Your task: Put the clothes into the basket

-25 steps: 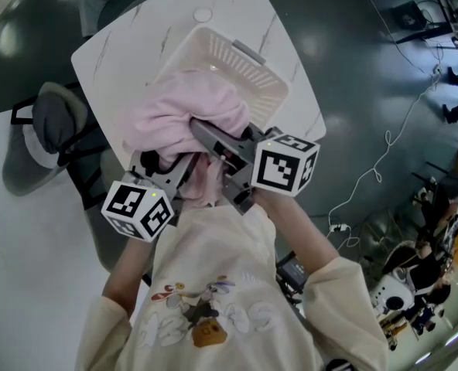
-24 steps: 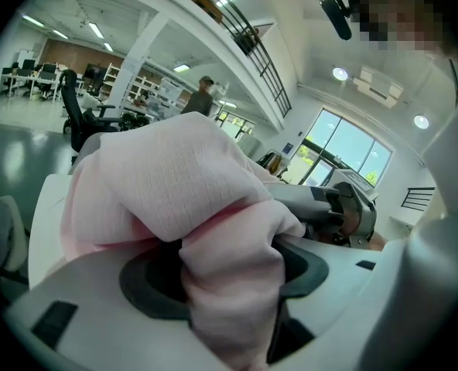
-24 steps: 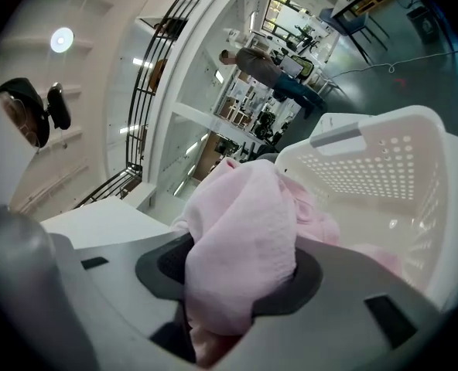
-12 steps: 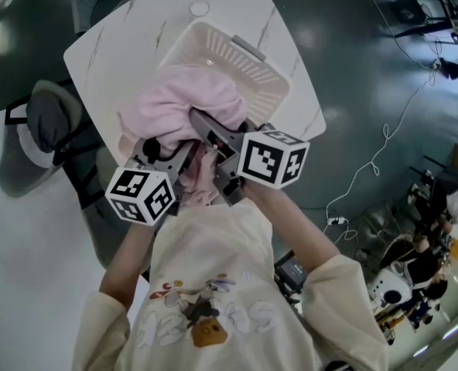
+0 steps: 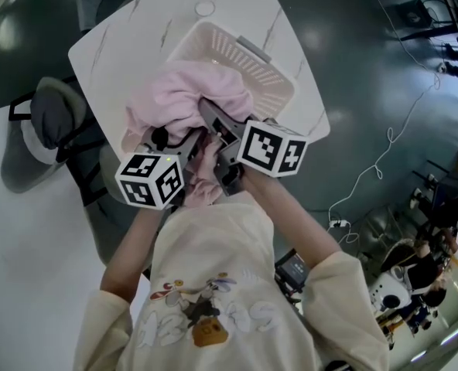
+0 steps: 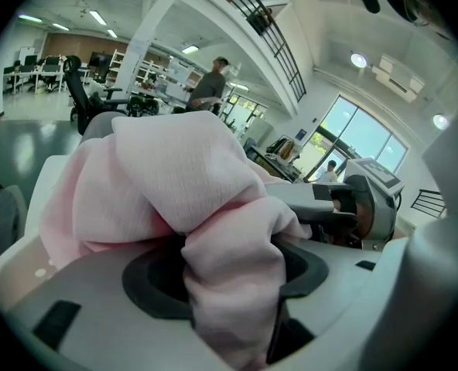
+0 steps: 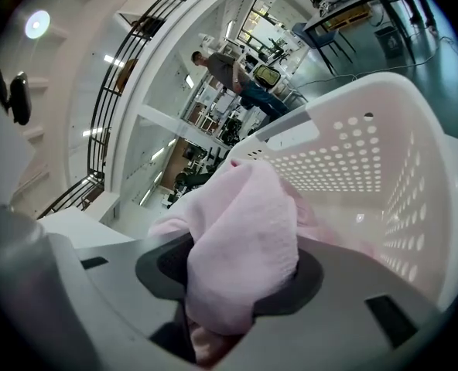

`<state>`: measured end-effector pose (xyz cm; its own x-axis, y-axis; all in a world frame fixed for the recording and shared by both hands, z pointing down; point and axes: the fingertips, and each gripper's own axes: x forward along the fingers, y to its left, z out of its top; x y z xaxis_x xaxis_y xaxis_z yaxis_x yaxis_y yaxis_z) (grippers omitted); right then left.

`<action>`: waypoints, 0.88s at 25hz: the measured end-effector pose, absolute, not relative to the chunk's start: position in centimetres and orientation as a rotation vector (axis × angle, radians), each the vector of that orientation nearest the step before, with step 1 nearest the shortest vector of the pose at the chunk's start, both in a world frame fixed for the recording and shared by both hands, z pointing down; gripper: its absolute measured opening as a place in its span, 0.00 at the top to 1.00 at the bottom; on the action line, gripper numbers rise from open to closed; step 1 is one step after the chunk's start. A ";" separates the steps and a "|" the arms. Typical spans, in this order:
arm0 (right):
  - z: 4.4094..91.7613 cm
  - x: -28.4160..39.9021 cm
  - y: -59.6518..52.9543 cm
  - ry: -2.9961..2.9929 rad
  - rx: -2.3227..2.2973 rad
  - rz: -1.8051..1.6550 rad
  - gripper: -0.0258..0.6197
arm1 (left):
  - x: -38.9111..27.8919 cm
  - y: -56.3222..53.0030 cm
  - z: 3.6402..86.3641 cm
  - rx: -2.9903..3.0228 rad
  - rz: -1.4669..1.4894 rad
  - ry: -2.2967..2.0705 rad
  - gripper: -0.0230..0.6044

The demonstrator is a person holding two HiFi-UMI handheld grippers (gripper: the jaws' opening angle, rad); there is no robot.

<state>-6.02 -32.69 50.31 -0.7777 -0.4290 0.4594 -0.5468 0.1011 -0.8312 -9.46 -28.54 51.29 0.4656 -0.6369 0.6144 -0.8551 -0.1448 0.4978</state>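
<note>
Jaws of left gripper [image 5: 184, 147] and right gripper [image 5: 213, 122] each pinch the crumpled pale-pink garment [image 5: 184, 99] bunched over the white perforated basket [image 5: 252, 64]

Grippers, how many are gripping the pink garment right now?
2. The left gripper pinches a fold of the pink garment; the right gripper pinches another fold beside it, facing into the basket.

Soft pink cloth [image 5: 186, 99]; perforated plastic basket [image 5: 254, 64]

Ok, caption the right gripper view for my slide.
Right gripper shut on a bunched pink garment, pointing into the perforated white basket.
</note>
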 end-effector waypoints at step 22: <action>56.6 -4.3 -35.7 -1.944 1.298 1.817 0.67 | -9.0 -31.7 56.5 1.784 0.400 -1.249 0.52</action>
<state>-4.32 -35.73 56.56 -0.6023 -0.4603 0.6522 -0.6818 -0.1284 -0.7202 -9.03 -31.67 56.52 0.4387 -0.5827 0.6842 -0.8718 -0.0911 0.4814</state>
